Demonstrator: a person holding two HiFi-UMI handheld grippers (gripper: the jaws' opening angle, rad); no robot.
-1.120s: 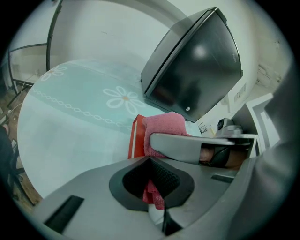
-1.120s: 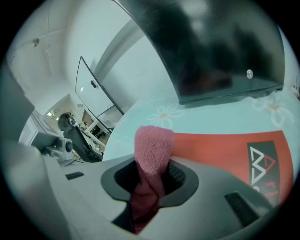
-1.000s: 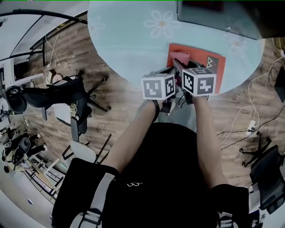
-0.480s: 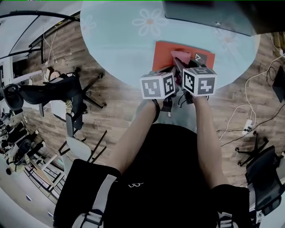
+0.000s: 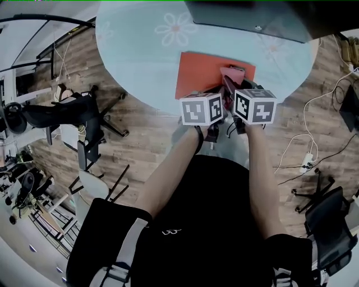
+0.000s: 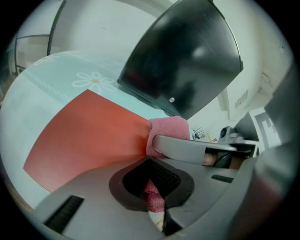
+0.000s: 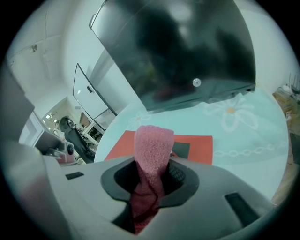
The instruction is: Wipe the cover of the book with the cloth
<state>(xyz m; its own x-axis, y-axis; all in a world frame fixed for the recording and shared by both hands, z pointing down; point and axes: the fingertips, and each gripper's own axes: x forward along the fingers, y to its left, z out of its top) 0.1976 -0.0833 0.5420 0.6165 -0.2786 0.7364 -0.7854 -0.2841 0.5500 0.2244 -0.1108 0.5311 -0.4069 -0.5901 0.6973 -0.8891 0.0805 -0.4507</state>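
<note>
round table (image 5: 140, 50), pale teal top w/ white daisy print & a chain-pattern border. red book (image 5: 199, 75) lies flat on it, cover up, near the edge closest to the person. big dark slab (image 5: 247, 17) sits at the far side, behind the book & apart from it; can't tell what it is. table stands on wood-plank floor (image 5: 151, 134). black office chair (image 5: 61, 112) on floor at left, white cables + power strip (image 5: 307, 162) at right.

A round pale-blue flower-printed table (image 5: 134, 61) carries a dark flat monitor (image 5: 247, 22). Black office chairs (image 5: 53, 115) stand on the brown wooden floor (image 5: 147, 147).
</note>
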